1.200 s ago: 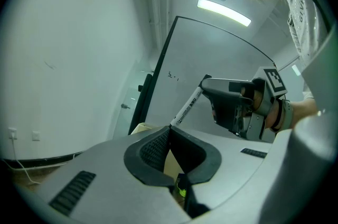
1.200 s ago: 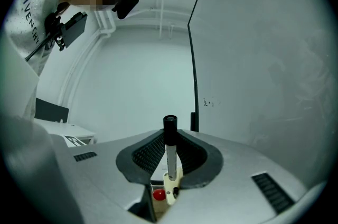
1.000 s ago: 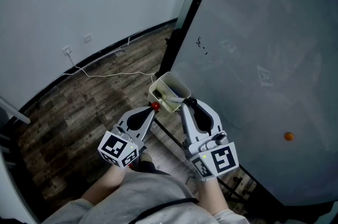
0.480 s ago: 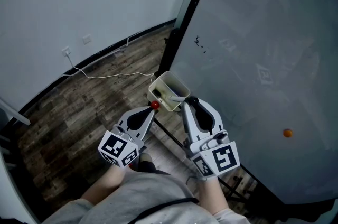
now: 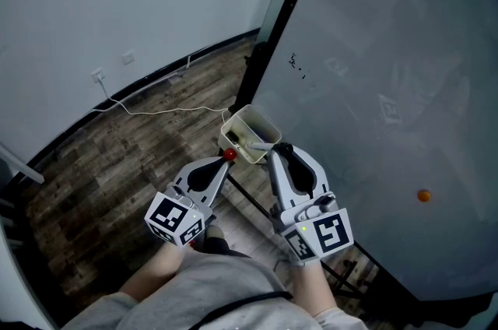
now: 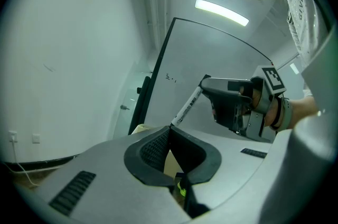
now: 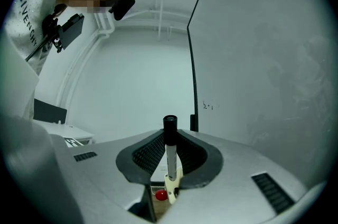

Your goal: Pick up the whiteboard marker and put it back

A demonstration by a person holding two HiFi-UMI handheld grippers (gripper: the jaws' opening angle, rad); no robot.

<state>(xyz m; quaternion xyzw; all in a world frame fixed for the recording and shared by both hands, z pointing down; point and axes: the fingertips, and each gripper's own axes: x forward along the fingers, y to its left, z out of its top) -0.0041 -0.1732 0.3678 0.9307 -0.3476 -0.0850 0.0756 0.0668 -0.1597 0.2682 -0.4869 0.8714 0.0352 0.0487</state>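
Observation:
My right gripper (image 5: 278, 150) is shut on the whiteboard marker (image 5: 263, 147), a white barrel with a black end. In the right gripper view the marker (image 7: 170, 157) stands upright between the pads, black end up. From the left gripper view the marker (image 6: 186, 106) slants down from the right gripper (image 6: 205, 81) toward the cream bin (image 5: 247, 122). That bin hangs at the whiteboard's lower left edge, just ahead of both grippers. My left gripper (image 5: 225, 160) points at the bin with its jaws together. A small red ball (image 5: 229, 155) sits at its tip; whether it is gripped is unclear.
The grey whiteboard (image 5: 381, 79) on its black frame (image 5: 280, 17) fills the right side, with small marks (image 5: 296, 65) and an orange magnet (image 5: 424, 196) on it. A white cable (image 5: 156, 109) runs across the wood floor from wall sockets (image 5: 99, 75). My legs are below the grippers.

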